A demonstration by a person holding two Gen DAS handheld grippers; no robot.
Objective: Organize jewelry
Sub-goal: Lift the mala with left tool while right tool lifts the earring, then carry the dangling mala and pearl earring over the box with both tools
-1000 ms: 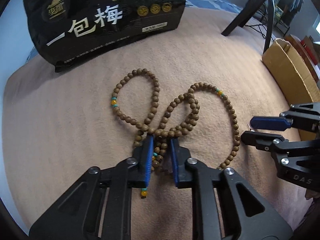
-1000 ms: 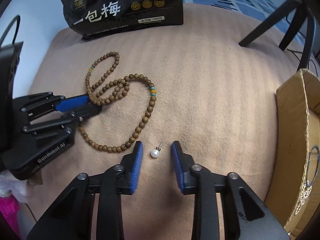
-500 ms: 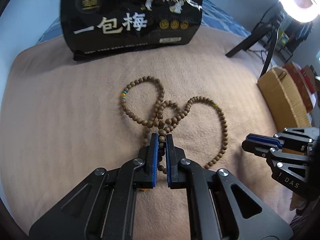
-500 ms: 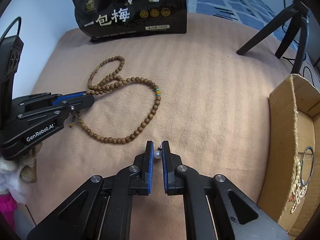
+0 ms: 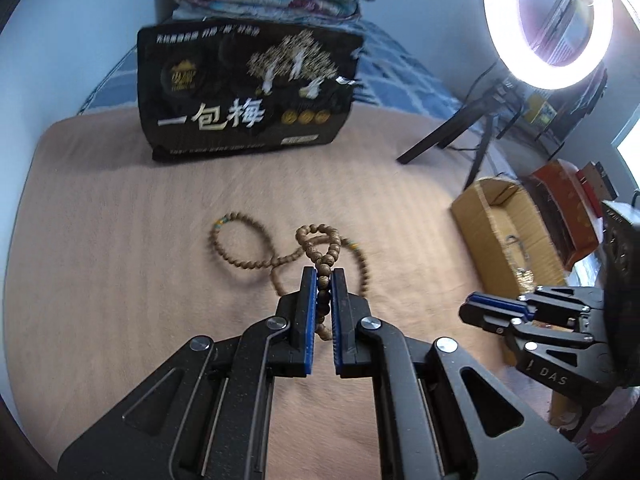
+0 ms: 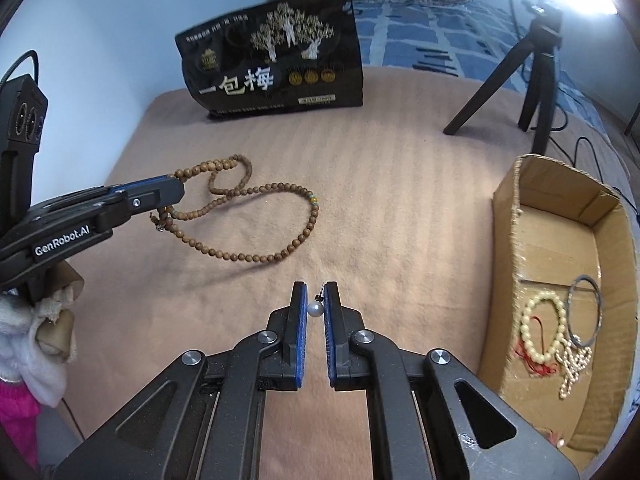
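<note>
A long wooden bead necklace (image 5: 256, 256) with small teal and amber beads is partly lifted off the tan blanket (image 5: 120, 280). My left gripper (image 5: 323, 280) is shut on a bunch of its strands, with loops hanging down; it also shows in the right wrist view (image 6: 176, 190), with the necklace (image 6: 280, 240) trailing onto the blanket. My right gripper (image 6: 316, 296) is shut on a small pearl stud earring (image 6: 315, 309), held above the blanket. A cardboard box (image 6: 516, 240) at the right holds a cream bead bracelet (image 6: 540, 328), a metal bangle (image 6: 586, 310) and a chain.
A black snack bag (image 6: 276, 56) stands at the back of the blanket, with folded bedding behind it. A black tripod (image 6: 528, 60) stands at the back right, and a ring light (image 5: 548, 20) glows above it. The right gripper shows in the left wrist view (image 5: 496, 312) near the box (image 5: 492, 220).
Both grippers closed, the left on the necklace strands and the right on the pearl earring, and both have risen from the blanket, lifting their items.
</note>
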